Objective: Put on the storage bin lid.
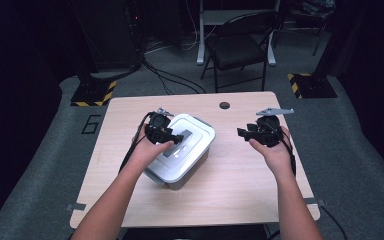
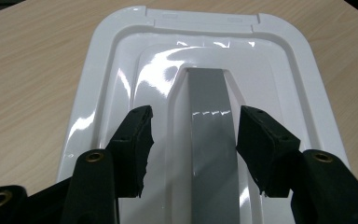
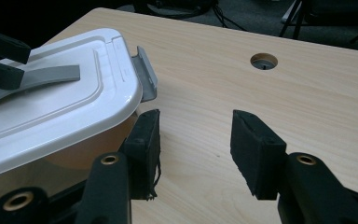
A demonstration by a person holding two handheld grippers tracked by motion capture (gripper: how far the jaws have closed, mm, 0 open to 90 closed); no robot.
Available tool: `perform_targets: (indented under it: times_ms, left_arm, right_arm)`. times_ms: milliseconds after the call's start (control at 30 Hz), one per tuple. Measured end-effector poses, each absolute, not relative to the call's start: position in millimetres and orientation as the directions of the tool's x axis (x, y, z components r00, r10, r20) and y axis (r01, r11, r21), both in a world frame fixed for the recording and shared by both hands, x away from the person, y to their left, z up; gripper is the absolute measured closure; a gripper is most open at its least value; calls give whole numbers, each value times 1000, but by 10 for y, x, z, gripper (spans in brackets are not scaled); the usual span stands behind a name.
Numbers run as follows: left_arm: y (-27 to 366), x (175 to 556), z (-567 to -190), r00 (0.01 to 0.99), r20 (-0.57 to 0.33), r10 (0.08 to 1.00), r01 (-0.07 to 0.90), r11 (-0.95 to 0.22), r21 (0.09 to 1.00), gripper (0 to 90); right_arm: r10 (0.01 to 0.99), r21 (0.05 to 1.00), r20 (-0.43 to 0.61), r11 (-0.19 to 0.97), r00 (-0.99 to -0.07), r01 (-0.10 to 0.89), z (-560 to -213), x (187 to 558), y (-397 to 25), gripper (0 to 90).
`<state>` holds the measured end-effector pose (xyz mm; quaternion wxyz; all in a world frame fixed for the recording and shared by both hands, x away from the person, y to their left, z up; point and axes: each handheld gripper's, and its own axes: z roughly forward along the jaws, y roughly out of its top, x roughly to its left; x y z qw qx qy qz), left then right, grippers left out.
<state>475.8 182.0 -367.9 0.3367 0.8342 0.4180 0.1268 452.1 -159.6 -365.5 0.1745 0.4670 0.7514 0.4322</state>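
Left gripper [image 2: 193, 149] hangs over the white bin [image 1: 180, 150] mid-frame, jaws apart straddling its grey handle [image 2: 209, 140]. Right gripper [image 3: 196, 154] sits at right, jaws spread over bare table [image 3: 261, 93].

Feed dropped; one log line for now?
left hand-held gripper: open, straddling grey handle | right hand-held gripper: open, beside box

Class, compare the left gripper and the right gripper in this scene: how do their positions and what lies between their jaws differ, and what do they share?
The left gripper hangs over the white lid, while the right gripper is over the bare wooden table beside the container. The left gripper's jaws straddle the grey handle; the right gripper's jaws have nothing between them. Both are open, black and hand-held.
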Motion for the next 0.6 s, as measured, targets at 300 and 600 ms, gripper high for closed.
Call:
perform_targets:
  times_ms: [300,600]
  left_arm:
    - [1857,4787,-3650,612,-75,787,610,-409,679,443]
    - [2063,4770,-3553,581,-70,811,604,-372,705,443]
  right_arm:
    - [856,812,141,187,-497,552,-3658,4518,-1627,521]
    - [861,818,142,176,-488,548,-3639,4501,-1657,519]
